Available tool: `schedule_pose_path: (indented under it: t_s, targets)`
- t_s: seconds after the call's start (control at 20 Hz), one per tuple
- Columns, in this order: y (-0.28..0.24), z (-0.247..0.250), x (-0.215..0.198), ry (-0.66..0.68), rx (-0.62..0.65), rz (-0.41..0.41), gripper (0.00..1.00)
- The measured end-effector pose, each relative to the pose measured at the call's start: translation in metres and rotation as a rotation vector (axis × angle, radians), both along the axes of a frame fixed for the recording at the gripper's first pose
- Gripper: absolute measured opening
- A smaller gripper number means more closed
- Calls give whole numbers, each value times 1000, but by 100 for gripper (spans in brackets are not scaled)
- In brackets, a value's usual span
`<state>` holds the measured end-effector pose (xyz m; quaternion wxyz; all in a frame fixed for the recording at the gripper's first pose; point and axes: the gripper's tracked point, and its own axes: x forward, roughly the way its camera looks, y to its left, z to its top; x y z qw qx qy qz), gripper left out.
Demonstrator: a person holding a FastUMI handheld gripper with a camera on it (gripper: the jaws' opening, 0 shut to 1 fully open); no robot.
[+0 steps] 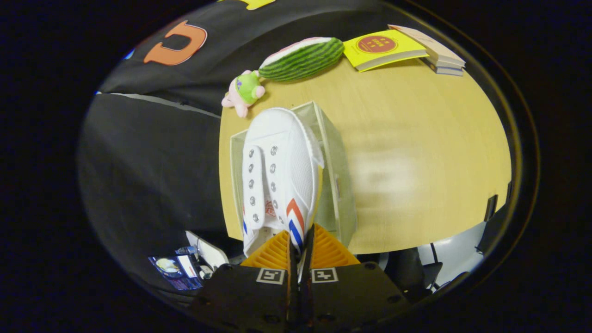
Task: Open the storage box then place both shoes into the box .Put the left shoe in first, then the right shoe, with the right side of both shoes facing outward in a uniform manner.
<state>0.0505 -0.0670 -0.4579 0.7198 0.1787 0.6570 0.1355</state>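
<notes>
I'm over a light wooden table (pixel 416 152) with the booth's black cloth wall behind it. My gripper (pixel 299 252) is tilted sideways and points out across the tabletop, its fingers drawn almost together and clamped on the side wall of a white sneaker (pixel 277 171) with red and blue stripes, which I hold toe-forward just ahead of them. The shoe hangs over the clear storage box (pixel 335 175) that stands on the table beneath and beside it. Beyond lie a small pink plush toy (pixel 244 91), a watermelon-slice plush (pixel 303 58), a yellow book (pixel 381 47) and a stack of books (pixel 437 53).
</notes>
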Motion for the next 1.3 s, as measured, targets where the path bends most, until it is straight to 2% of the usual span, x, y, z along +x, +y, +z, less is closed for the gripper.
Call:
schedule_pose_path:
  t_s: [0.3,0.4,0.45,0.6,0.7,0.85,1.15,1.3]
  targets:
    - [0,2,2,-32,-70,-4,10]
    - [3,12,1,-26,-45,-18,17]
    - [1,19,2,-35,-29,-23,28]
    - [7,18,8,-78,-1,-24,49]
    - [1,31,19,-149,-17,-15,78]
    - [-11,51,32,-272,-60,3,84]
    - [-35,89,42,-464,-112,17,84]
    - [-60,116,50,-600,-165,-13,84]
